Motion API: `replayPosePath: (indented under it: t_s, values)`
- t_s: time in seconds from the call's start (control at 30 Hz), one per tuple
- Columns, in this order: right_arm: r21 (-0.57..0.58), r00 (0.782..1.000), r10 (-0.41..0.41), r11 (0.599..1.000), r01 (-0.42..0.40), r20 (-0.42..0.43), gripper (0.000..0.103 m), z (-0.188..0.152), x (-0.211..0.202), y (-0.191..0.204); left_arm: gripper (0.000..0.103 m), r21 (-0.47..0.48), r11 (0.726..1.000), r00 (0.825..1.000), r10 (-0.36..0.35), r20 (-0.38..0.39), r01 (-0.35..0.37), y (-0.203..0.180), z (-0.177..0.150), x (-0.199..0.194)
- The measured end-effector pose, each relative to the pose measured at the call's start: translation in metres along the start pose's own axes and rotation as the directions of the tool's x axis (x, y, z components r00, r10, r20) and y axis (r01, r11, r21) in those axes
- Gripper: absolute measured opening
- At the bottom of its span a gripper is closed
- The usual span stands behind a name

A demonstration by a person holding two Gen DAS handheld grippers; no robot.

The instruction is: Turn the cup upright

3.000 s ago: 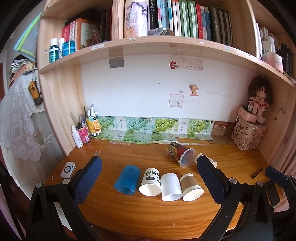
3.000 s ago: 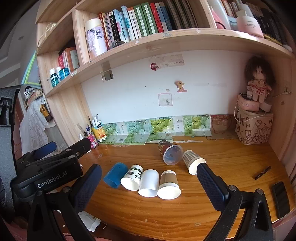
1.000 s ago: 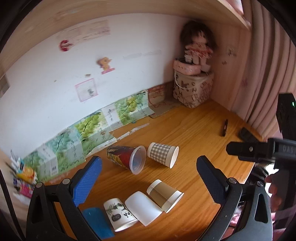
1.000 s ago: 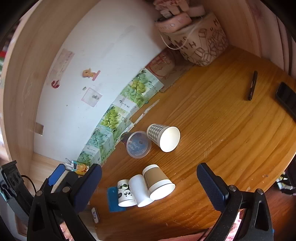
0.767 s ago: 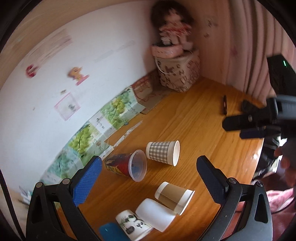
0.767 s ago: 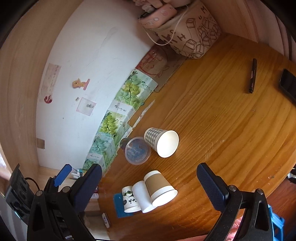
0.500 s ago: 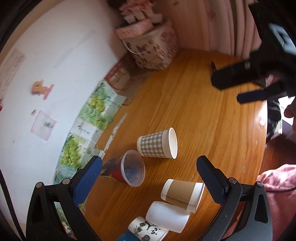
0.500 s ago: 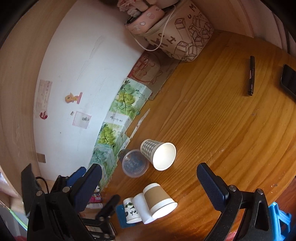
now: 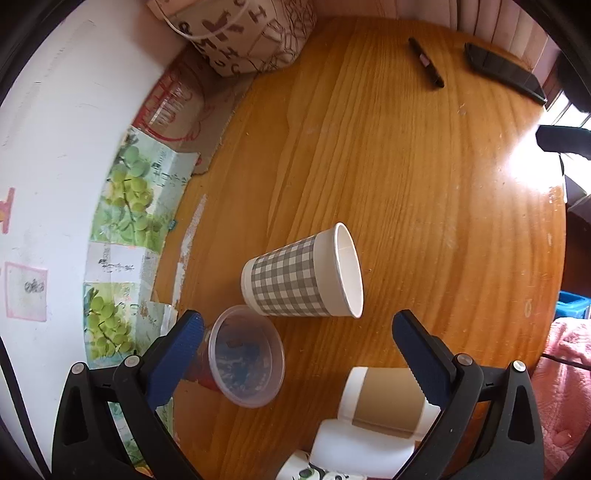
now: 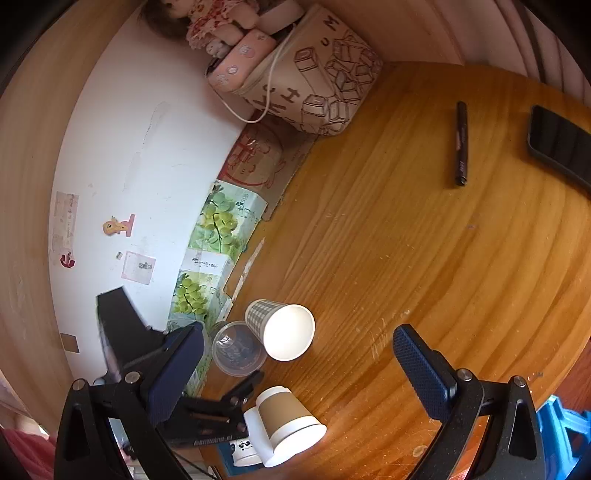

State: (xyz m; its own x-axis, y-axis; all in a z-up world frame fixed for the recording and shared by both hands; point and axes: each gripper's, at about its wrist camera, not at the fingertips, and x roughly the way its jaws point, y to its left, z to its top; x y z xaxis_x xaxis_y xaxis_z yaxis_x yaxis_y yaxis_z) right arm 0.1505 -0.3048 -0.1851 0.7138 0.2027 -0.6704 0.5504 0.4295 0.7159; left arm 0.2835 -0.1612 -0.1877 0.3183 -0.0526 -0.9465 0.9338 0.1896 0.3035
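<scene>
Both grippers swung in over desk; left gripper (image 9: pixel 297 345) now hangs close above checked cup (image 9: pixel 301 278), jaws wide.

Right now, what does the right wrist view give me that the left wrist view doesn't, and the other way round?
Only the right wrist view shows the doll, the pink case on the printed bag, the wall stickers, the left gripper's body reaching in from the lower left, and the checkered cup's open mouth head-on.

Only the left wrist view shows that cup's checkered side wall lying along the desk.

Both show the checkered cup on its side, the clear plastic cup, the brown-banded cup, the pen, the phone, and open grippers.
</scene>
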Motion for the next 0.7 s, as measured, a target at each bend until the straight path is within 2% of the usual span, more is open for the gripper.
replayPosePath:
  t_s: [0.13,0.3,0.47,0.7]
  values:
    - [-0.012,1.0,0.0,1.0,0.0,0.014,0.103,-0.007,-0.002,-0.006,0.102,-0.01,1.0,0.999,-0.027,-0.027,0.027,0.002,0.007,0.014]
    - [-0.043,0.999,-0.039,0.998,0.04,0.025,0.103,-0.018,-0.001,-0.009,0.102,0.004,0.999,0.997,-0.047,-0.055,0.047,0.0,0.012,0.028]
    - [-0.011,1.0,-0.017,1.0,0.017,0.011,0.103,-0.029,0.0,-0.018,0.102,-0.003,0.998,0.994,-0.064,-0.087,0.064,0.001,0.019,0.043]
    - [-0.013,1.0,-0.017,1.0,0.017,0.014,0.103,-0.04,-0.002,-0.018,0.102,-0.101,0.988,0.973,-0.132,-0.189,0.114,0.014,0.028,0.068]
